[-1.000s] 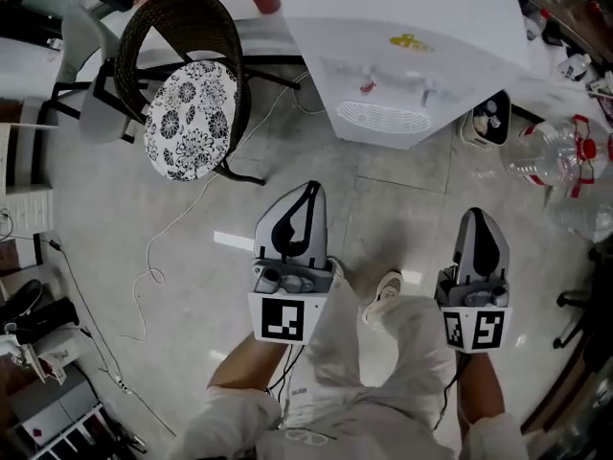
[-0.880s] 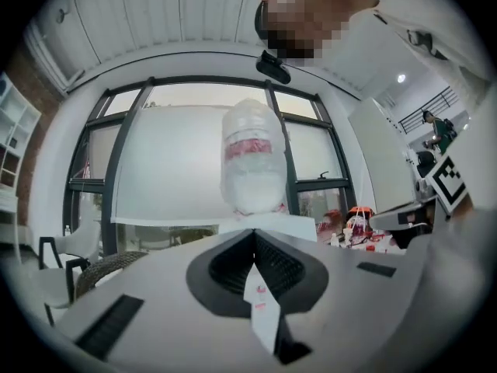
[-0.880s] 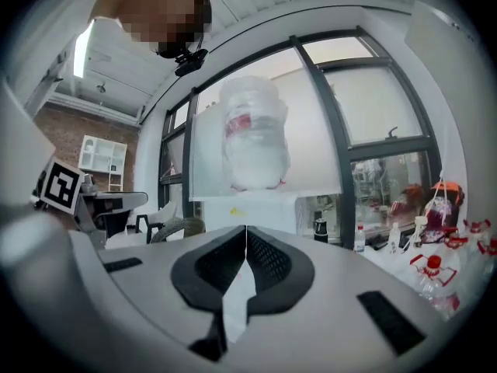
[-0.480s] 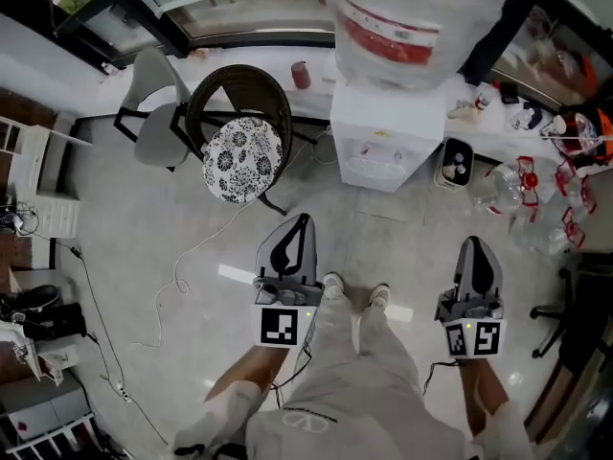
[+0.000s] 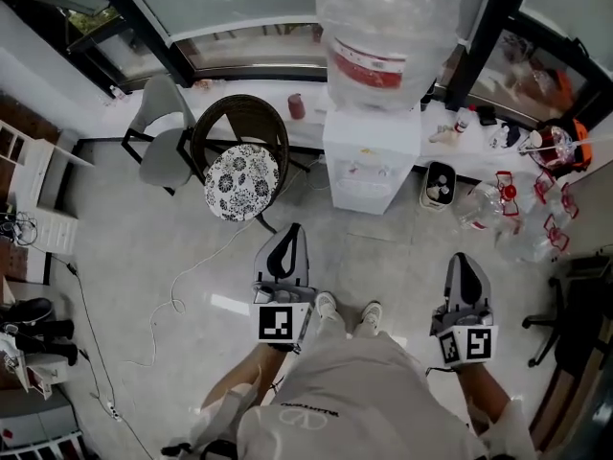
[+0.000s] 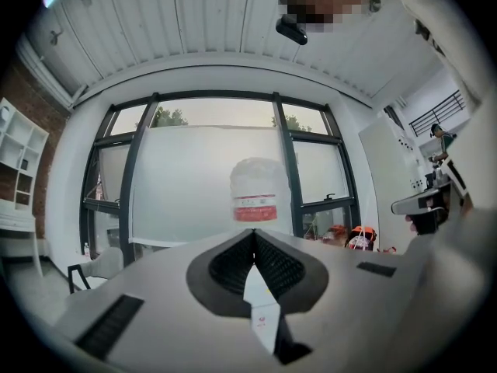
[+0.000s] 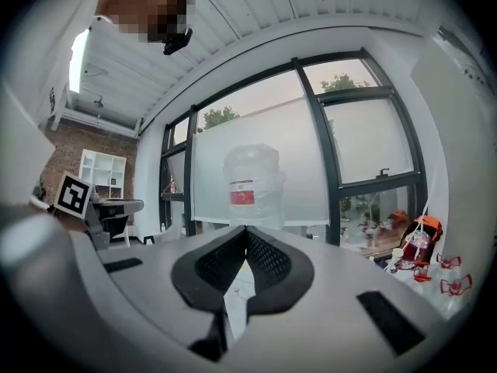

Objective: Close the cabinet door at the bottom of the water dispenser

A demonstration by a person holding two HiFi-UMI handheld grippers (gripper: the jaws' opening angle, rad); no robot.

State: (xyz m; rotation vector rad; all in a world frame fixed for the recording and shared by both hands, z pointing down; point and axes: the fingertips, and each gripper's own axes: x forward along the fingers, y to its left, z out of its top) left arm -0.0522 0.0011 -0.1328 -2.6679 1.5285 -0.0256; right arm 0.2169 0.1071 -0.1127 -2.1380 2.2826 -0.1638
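Note:
The white water dispenser stands against the window wall with a big clear bottle on top. Only the upper front with its taps shows from above; the bottom cabinet door is hidden from this angle. My left gripper and right gripper are held level in front of me, well short of the dispenser, both shut and empty. In the left gripper view the left gripper points at the bottle. In the right gripper view the right gripper points at the bottle too.
A wicker chair with a floral cushion and a grey chair stand left of the dispenser. A white cable trails over the floor. A small bin and empty bottles lie to its right, an office chair further right.
Both grippers and the head camera have risen away from the floor. The dispenser now looks smaller and farther off, with its whole bottle in view. Both grippers stayed shut.

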